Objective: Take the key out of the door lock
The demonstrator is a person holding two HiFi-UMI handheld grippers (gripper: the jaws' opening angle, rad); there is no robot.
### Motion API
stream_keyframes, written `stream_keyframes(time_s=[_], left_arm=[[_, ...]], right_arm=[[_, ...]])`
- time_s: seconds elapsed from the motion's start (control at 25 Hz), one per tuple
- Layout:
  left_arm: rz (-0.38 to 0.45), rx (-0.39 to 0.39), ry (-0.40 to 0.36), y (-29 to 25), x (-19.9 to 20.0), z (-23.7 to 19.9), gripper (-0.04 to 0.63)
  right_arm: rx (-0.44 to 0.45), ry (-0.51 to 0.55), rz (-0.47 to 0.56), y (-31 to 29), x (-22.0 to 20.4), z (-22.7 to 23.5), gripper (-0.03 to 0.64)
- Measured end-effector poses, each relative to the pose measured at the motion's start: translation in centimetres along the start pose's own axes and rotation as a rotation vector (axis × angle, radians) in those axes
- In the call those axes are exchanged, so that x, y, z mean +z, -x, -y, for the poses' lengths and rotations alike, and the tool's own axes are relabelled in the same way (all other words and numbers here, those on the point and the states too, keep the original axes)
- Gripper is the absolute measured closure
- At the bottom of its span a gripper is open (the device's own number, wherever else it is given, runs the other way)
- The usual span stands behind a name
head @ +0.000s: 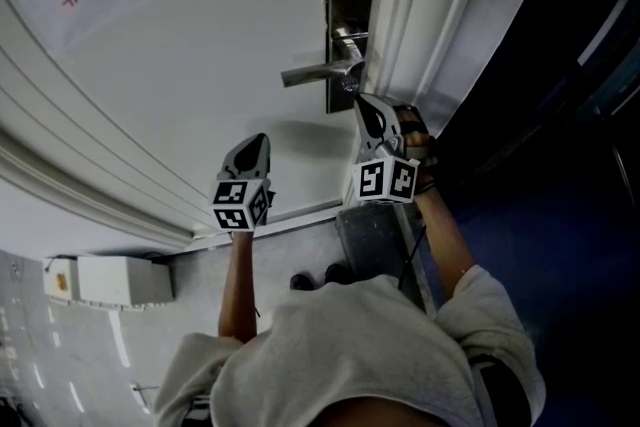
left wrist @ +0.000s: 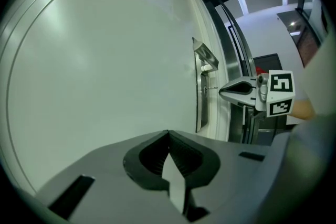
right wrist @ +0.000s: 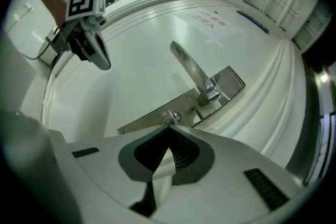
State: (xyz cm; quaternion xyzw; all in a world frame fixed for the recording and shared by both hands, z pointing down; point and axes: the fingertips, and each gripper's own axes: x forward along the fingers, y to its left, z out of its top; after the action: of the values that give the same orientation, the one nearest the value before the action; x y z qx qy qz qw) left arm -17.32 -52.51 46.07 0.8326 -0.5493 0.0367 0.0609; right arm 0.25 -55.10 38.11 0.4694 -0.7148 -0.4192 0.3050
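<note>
Presently, the small silver metal key is being found seated in the round cylinder of the long brushed-steel lock plate on the white panelled door, near the straight steel lever handle. Its outer end is being pinched by the right gripper, whose grey jaws are being pressed together on it. Only a short stub of key is showing, directly ahead of the tips, between them and the cylinder. The left gripper is being held well apart from the lock, off the door face, with its jaws closed on nothing.
</note>
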Motion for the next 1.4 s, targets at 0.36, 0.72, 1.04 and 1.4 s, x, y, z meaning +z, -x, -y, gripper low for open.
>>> stream_keyframes(time_s=[0.36,0.72,1.04,1.4], left_arm=[[-0.012,-0.017,0.003,-0.4,-0.5,0.4,0.577],[-0.012,-0.028,0.002,-0.7,-0.4,0.6,0.577],[-0.015,-0.026,0.019,-0.5,-0.6,0.2,0.577],[-0.018,-0.011,0.026,-0.1,-0.8,-0.7,0.577]], right_arm=[[-0.014,0.327,-0.016,-0.1,-0.2,-0.6,0.589],[-0.023,0.394,-0.008,-0.9,0.1,-0.4,0.474],[-0.045,0.449,-0.004,-2.7,0.6,-0.3,0.497],[-0.098,0.502,-0.003,-3.5,0.9,0.0,0.581]])
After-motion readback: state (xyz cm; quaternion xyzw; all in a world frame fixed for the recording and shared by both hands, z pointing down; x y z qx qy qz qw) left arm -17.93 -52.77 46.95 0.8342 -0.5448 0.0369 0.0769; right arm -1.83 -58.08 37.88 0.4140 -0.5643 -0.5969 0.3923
